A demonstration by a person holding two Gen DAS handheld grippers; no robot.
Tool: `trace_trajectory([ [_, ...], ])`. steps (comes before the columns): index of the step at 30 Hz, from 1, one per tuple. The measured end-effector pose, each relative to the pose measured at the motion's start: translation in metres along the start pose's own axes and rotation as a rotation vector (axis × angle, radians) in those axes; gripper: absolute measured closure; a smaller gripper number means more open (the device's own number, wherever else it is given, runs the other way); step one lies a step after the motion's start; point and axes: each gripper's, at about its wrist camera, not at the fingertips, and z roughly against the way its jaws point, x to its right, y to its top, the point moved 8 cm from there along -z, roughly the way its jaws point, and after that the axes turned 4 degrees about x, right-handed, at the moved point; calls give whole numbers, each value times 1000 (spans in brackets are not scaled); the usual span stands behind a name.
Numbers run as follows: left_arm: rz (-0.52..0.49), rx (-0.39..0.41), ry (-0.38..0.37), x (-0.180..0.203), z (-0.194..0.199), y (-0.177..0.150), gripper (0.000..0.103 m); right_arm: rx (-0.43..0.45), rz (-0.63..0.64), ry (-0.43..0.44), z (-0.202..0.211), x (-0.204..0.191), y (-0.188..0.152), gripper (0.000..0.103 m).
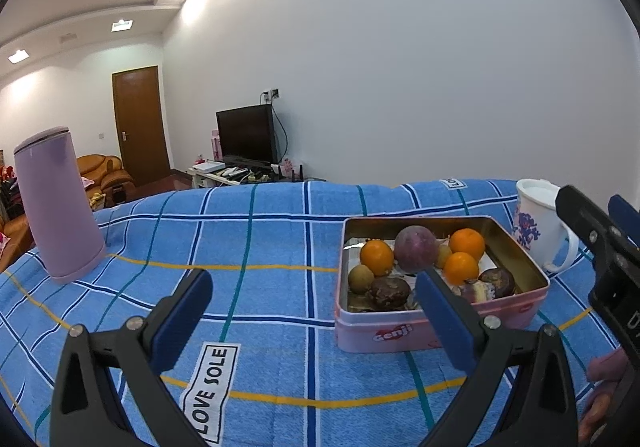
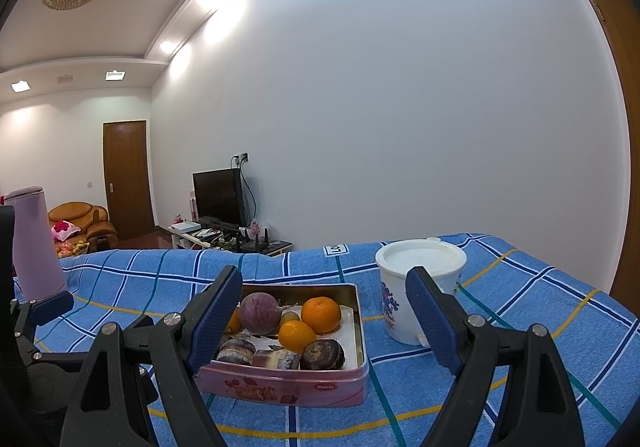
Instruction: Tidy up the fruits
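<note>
A pink tin (image 1: 400,335) stands on the blue checked cloth and holds several fruits: oranges (image 1: 377,257), a large purple fruit (image 1: 415,249), small brown ones and dark passion fruits (image 1: 389,291). My left gripper (image 1: 312,321) is open and empty, just in front of the tin's left side. In the right wrist view the tin (image 2: 304,387) lies below my right gripper (image 2: 324,317), which is open and empty above its near edge. The purple fruit (image 2: 259,314) and oranges (image 2: 321,314) show between its fingers.
A white lidded mug (image 2: 416,287) with a purple print stands right of the tin; it also shows in the left wrist view (image 1: 538,223). A tall lilac thermos (image 1: 60,207) stands at the far left. The right gripper's body (image 1: 608,247) is at the right edge.
</note>
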Motion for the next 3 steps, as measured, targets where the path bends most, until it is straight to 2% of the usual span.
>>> trace_trajectory([
  [3,-2,-5,7,0,-2,0,0,-4,-1,-2,-1,1,-1,18],
])
